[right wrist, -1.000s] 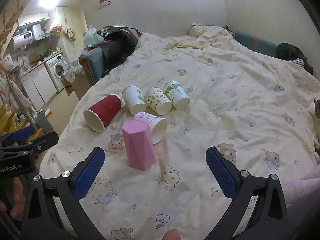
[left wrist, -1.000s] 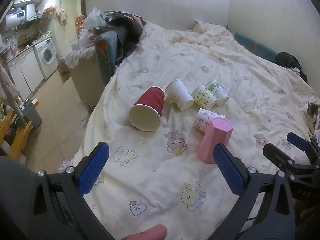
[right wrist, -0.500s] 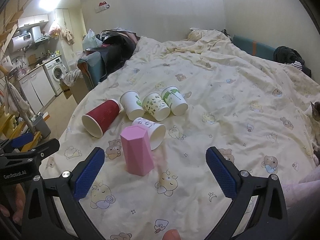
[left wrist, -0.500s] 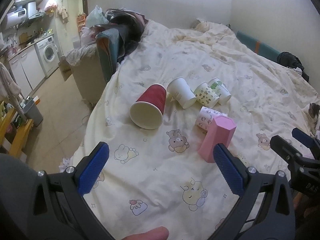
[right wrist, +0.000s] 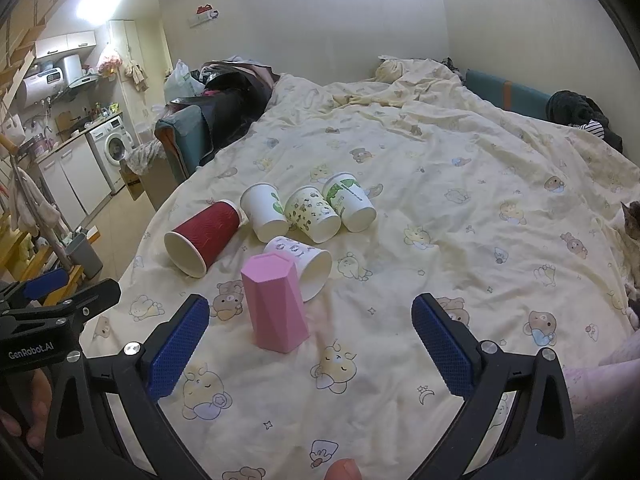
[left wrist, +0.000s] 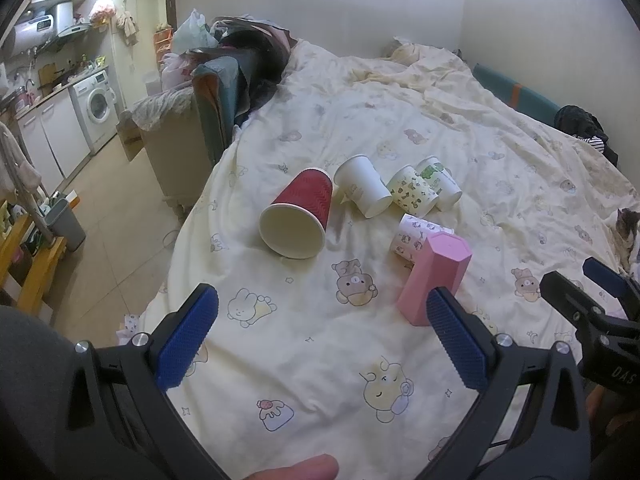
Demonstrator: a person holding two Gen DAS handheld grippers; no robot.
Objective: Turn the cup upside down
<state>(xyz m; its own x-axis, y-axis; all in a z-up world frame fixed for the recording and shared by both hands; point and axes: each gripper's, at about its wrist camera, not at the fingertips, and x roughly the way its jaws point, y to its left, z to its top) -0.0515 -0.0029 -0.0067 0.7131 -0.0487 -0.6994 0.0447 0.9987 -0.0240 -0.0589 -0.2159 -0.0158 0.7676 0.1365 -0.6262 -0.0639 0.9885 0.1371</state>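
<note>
A pink faceted cup stands mouth down on the bed, also in the left wrist view. Behind it a patterned paper cup lies on its side. A red ribbed cup lies on its side, mouth toward me, also in the right wrist view. Three white paper cups lie in a row behind. My left gripper is open and empty, hovering over the bed short of the cups. My right gripper is open and empty, the pink cup just beyond its left finger.
The bed has a cream cartoon-print cover. A cat lies at the right edge. An armchair piled with clothes stands left of the bed. The floor, a grey bin and a washing machine lie to the left.
Both grippers have drawn back and risen slightly; the cups look a little farther away. No cup has moved. Both grippers stay open.
</note>
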